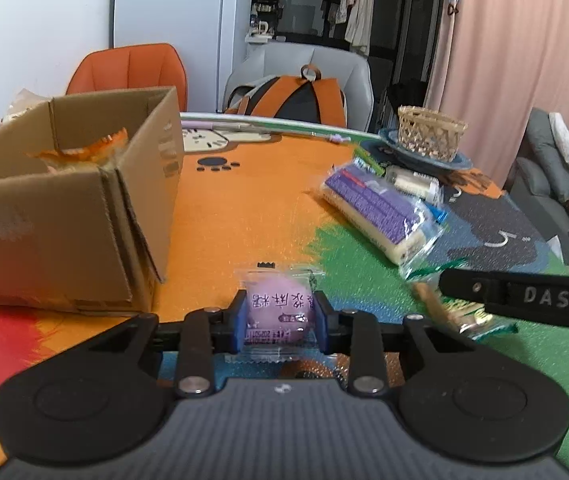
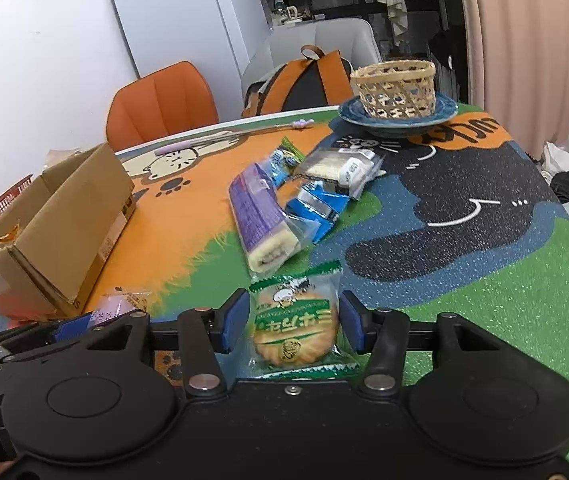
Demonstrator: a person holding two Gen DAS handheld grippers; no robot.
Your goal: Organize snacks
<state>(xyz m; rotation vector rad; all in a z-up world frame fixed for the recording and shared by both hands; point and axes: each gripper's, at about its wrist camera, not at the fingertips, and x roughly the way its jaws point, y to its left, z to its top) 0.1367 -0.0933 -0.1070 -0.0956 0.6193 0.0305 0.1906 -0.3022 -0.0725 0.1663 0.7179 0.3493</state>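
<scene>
**Both grippers at the pick-up step, box waiting on the left**

The table [image 2: 484,280] wears a bright cartoon mat, and the big cardboard box [image 1: 84,184] stands open at its left side with something orange already inside. That looks like where the snacks are meant to go. Mid-table lies a loose heap: a long purple cake roll [image 2: 256,216], blue packets [image 2: 316,204] and a white one [image 2: 344,168] just beside it. Farther back a woven basket [image 2: 396,88] sits on a blue plate [image 2: 444,114].

Nearer me, the left gripper [image 1: 280,316] has its blue pads pinching a small pink mochi [image 1: 276,304] in a clear wrapper, down at the mat. The right gripper [image 2: 294,320] straddles a green biscuit pack [image 2: 296,320] lying flat on the green patch; its fingers stand spread, with a gap on each side, so nothing is gripped yet.

My guess is the grasp is under way on both sides. Next, the right needs to close on the biscuit pack, then each should lift clear and travel left over the box's rim before letting go.
</scene>
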